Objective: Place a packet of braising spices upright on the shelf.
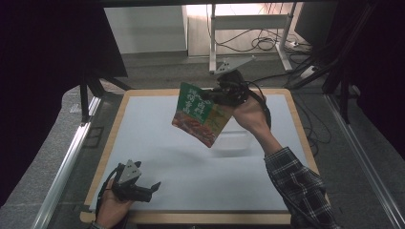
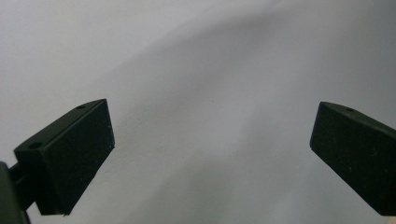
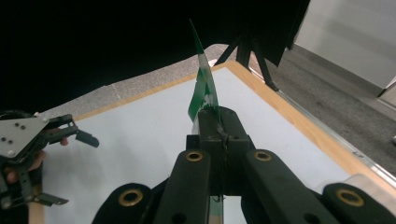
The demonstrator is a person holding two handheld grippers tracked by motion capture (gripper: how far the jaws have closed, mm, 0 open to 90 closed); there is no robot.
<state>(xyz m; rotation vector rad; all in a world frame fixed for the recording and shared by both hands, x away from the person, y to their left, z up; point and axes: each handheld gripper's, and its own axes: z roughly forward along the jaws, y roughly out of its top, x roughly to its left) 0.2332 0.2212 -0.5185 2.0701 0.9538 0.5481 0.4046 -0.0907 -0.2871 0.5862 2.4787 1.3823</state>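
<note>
1. We see a flat green food pouch (image 1: 197, 114) printed with a red dish, hanging tilted above the white table (image 1: 191, 181).
2. Our right gripper (image 1: 213, 97) pinches its upper edge.
3. Our left gripper (image 1: 154, 187) rests released near the table's front-left corner.

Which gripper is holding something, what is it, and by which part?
The right gripper is shut on the green pouch, pinching its upper edge so it hangs above the table. The left gripper is open and holds nothing.

Black gripper (image 1: 208, 97) — grey triangular plate; plaid sleeve (image 1: 298, 186).
</note>
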